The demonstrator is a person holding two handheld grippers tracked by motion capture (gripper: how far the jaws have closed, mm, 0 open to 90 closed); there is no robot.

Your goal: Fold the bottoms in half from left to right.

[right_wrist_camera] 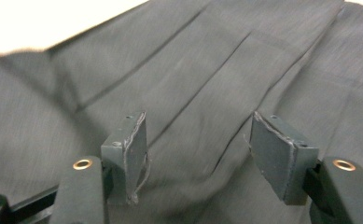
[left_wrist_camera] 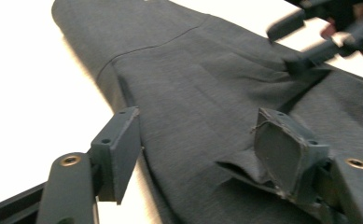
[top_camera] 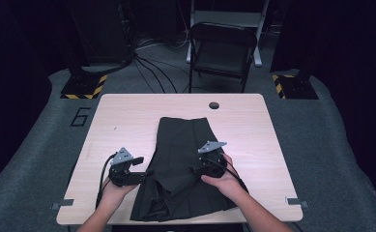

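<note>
**A:** Dark grey pleated skirt (top_camera: 183, 166), one of it, lying on the wooden table (top_camera: 127, 116) with its waistband toward the table's cable hole (top_camera: 214, 105) and its hem at the near edge. In the high view the left gripper (top_camera: 138, 166) sits at the skirt's left edge, the right gripper (top_camera: 198, 166) over its right half. Two grippers, two hands.

**B:** And the left gripper view?

**A:** Jaws spread, gripping nothing. One pad (left_wrist_camera: 118, 151) is off the skirt over the bare table, the other pad (left_wrist_camera: 282, 154) rests by a small raised fold of the cloth. The right gripper shows farther off, low over the skirt.

**B:** Right gripper view?

**A:** Jaws apart above the pleats, with no cloth pinched between them; I count about three pleat lines there.

**B:** So which step?

**A:** I'd judge it as folding or straightening, between grips. Next move calls for each gripper to close on a skirt edge cleanly, taking every layer without dragging the pleats askew.
</note>
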